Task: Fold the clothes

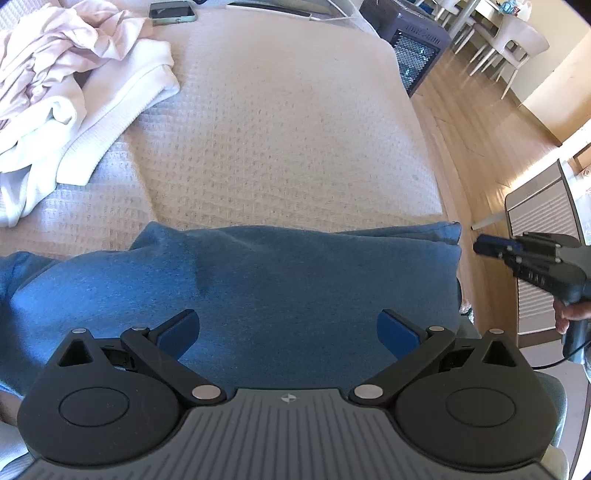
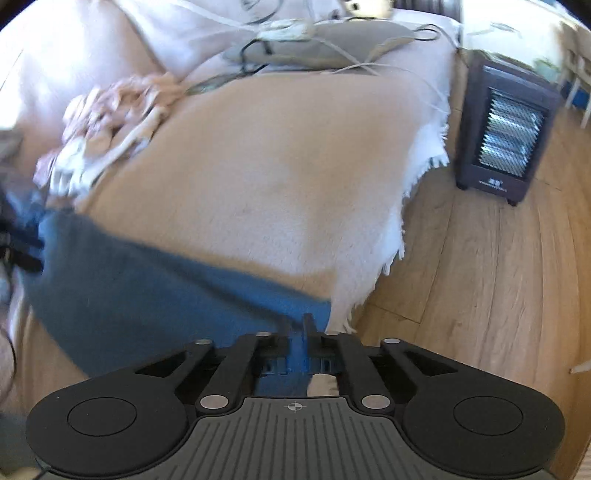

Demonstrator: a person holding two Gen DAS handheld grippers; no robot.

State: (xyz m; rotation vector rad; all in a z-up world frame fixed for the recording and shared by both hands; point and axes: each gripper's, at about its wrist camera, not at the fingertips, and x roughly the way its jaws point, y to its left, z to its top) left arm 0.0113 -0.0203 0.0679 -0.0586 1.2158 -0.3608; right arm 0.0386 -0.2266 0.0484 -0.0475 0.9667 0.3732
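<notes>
A blue garment point(image 1: 258, 280) lies folded across the near edge of a bed with a beige waffle blanket point(image 1: 280, 129). My left gripper point(image 1: 288, 332) is open just above the garment's middle, holding nothing. My right gripper point(image 2: 297, 332) is shut at the garment's right corner point(image 2: 310, 314); blue cloth shows around its fingers, but the blurred view does not show whether they pinch it. In the left wrist view the right gripper point(image 1: 484, 247) sits just off the garment's right edge, over the floor. The garment point(image 2: 147, 288) spreads left in the right wrist view.
A pile of white and pink clothes point(image 1: 62, 92) lies at the bed's far left, with a phone point(image 1: 171, 13) behind it. An electric heater point(image 2: 506, 136) stands on the wood floor to the right. Cables and a grey pad point(image 2: 317, 40) lie at the bed's far end.
</notes>
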